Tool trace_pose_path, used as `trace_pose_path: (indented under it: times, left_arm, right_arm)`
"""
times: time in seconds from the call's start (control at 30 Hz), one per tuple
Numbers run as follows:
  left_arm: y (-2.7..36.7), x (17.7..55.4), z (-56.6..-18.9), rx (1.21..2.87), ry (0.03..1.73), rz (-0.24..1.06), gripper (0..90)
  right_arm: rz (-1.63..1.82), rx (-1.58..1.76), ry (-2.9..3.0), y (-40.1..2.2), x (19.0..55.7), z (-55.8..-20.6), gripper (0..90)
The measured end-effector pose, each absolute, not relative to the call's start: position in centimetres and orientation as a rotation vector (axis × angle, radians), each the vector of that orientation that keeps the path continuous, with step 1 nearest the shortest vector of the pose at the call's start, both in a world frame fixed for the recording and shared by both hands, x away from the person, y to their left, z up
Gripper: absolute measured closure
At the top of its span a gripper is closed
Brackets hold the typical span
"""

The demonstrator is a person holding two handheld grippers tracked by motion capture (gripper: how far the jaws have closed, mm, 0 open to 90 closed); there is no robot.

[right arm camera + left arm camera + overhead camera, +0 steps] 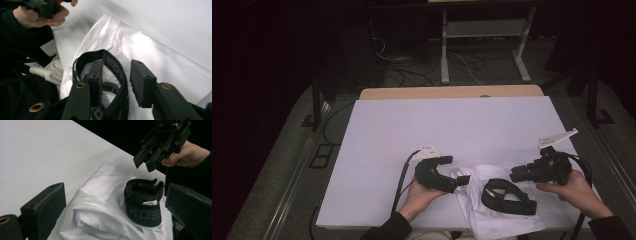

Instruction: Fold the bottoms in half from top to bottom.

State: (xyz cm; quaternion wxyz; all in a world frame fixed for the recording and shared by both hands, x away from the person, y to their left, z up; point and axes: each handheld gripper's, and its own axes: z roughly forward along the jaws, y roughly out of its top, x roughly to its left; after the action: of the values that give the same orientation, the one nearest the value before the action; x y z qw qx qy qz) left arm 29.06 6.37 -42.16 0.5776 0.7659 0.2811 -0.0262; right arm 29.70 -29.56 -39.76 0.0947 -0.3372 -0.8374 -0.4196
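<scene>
White mesh cloth [492, 210], soft and light, lies crumpled at the near edge of the worktop [452, 125] under a stiff black strap [508, 196], so with your left claw [460, 176] and right claw [517, 175] both open and empty, pinch a thick fold.

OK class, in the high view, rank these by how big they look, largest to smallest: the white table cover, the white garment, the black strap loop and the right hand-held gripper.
1. White table cover.
2. White garment.
3 and 4. Black strap loop and right hand-held gripper look alike in size; I won't rank them.
</scene>
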Motion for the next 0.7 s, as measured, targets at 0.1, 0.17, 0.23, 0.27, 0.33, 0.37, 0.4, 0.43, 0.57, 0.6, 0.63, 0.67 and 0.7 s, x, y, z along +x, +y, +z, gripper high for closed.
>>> trace_pose_path:
  times: [0.1, 0.17, 0.23, 0.27, 0.33, 0.37, 0.4, 0.43, 0.57, 0.6, 0.63, 0.67, 0.7]
  left_arm:
    - [6.4, 29.1, -42.2, 1.790, 0.659, -0.059, 2.3]
    - [6.4, 29.1, -42.2, 1.790, 0.659, -0.060, 2.2]
    - [6.5, 29.2, -42.2, 1.789, 0.659, -0.059, 2.2]
    - [6.5, 29.2, -42.2, 1.787, 0.660, -0.060, 2.2]
    - [6.5, 29.2, -42.1, 1.786, 0.661, -0.060, 2.2]
    - [6.6, 29.2, -42.2, 1.786, 0.664, -0.058, 2.2]
    - [6.6, 29.2, -42.2, 1.785, 0.665, -0.059, 2.2]
    - [6.6, 29.3, -42.2, 1.785, 0.665, -0.059, 2.2]
    - [6.6, 29.3, -42.2, 1.780, 0.668, -0.059, 2.2]
    - [6.6, 29.3, -42.2, 1.780, 0.669, -0.060, 2.2]
    - [6.6, 29.3, -42.2, 1.780, 0.668, -0.061, 2.2]
    - [6.6, 29.3, -42.2, 1.781, 0.668, -0.060, 2.2]
    - [6.6, 29.3, -42.2, 1.782, 0.667, -0.061, 2.2]
  right_arm:
    - [-1.236, -1.011, -2.482, -29.4, 30.3, -40.0, 71.5]
    - [-1.218, -1.021, -2.475, -29.2, 30.8, -40.3, 77.8]
    - [-1.192, -1.032, -2.478, -29.1, 31.3, -40.7, 81.9]
    - [-1.182, -1.036, -2.479, -29.0, 31.5, -40.8, 83.2]
    - [-1.151, -1.046, -2.486, -28.8, 32.0, -41.3, 85.4]
    - [-1.140, -1.050, -2.488, -28.7, 32.1, -41.5, 85.9]
    - [-1.120, -1.044, -2.493, -28.5, 32.4, -41.8, 86.7]
    - [-1.110, -1.041, -2.492, -28.4, 32.5, -41.9, 86.7]
    - [-1.075, -1.017, -2.491, -27.8, 33.1, -42.6, 86.7]
    - [-1.072, -1.009, -2.490, -27.7, 33.2, -42.8, 86.7]
    - [-1.052, -1.010, -2.485, -27.6, 33.5, -43.1, 86.7]
    - [-1.042, -1.009, -2.483, -27.5, 33.6, -43.3, 86.6]
    - [-1.030, -1.007, -2.476, -27.4, 33.8, -43.5, 86.5]
